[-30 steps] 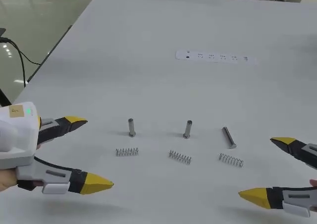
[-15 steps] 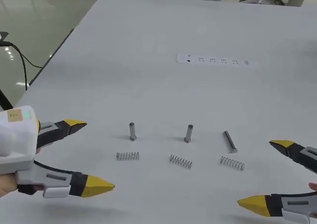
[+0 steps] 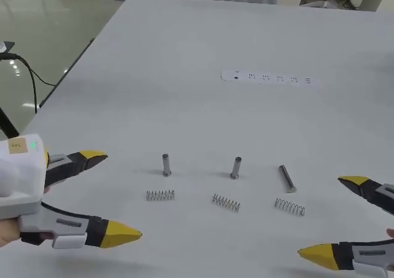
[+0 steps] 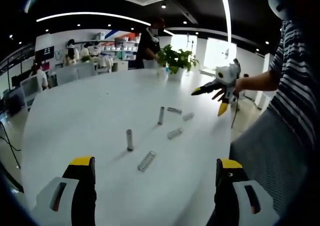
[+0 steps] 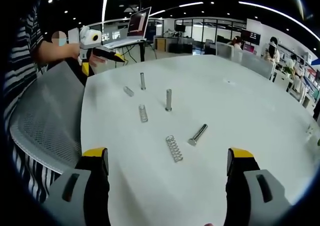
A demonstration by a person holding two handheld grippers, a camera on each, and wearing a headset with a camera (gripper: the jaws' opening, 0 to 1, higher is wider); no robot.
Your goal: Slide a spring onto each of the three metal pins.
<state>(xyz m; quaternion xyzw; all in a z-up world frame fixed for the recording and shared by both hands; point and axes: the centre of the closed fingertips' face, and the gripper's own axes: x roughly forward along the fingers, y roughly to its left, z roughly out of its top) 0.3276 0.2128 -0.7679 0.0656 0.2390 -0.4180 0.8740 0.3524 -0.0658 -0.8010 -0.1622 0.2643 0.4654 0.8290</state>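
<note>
White desk (image 3: 184, 75) w/ three pins in a row near the front edge and a spring lying just in front of each. No spring is on a pin yet.

Head view, left to right:
- left pin (image 3: 166, 165) stands upright, wider end down
- middle pin (image 3: 236, 167) stands the same way
- right pin (image 3: 286, 178) lies flat, its head toward the person

The left spring (image 3: 160, 195), middle spring (image 3: 226, 202) and right spring (image 3: 290, 206) all lie flat, each near its pin but not touching it.

The left gripper (image 3: 117, 195) is held at the left end of the row. Its jaws are spread wide w/ nothing btwn them, yellow tips pointing toward the pins. The right gripper (image 3: 325, 217) is at the right end, also w/ jaws wide and empty, near the right spring but apart from it.

In the left gripper view the upright pin and spring closest to it sit ahead of the jaws, and the other gripper shows across the row in a hand — striped sleeve behind it. In the right gripper view the flat pin and its spring are closest, just ahead of the jaws.

A power strip (image 3: 271, 79) lies farther back on the desk, well apart from the pins.
</note>
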